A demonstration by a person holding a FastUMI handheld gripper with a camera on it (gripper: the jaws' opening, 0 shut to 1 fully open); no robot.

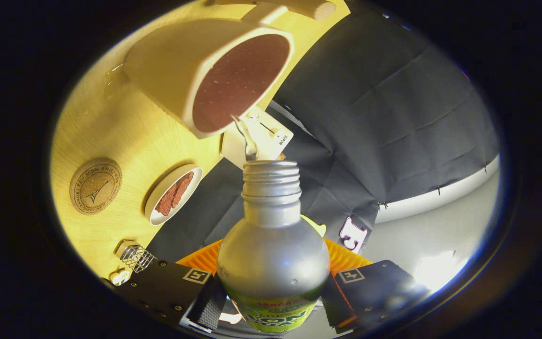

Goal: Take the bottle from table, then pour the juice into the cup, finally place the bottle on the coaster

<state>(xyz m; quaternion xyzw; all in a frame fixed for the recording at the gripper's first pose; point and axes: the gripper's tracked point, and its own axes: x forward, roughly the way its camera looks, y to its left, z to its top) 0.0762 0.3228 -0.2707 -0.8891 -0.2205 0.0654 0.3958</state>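
I count one bottle (272, 245), one cup (210, 70), one coaster (95, 186) and one small dish (173, 194) on the pale wooden table (111, 127). My gripper (271, 301) pinches the bottle, a finger (210, 306) pressed to each side of its round lower body, so my jaws are closed on it and not on each other. The bottle's long axis runs straight ahead along my fingers, its uncapped threaded neck pointing away from me toward the cup's rim, and a thin clear stream (247, 139) joins the mouth to the cup. The bottle is smooth silvery metal with a green printed band near my fingers. The cup is cream-coloured, rounded-square in outline, and holds speckled reddish-brown liquid. The coaster is a round cork disc with a stamped design, lying beside the dish and well apart from the cup. The dish is white, round and shallow, with reddish pieces in it.
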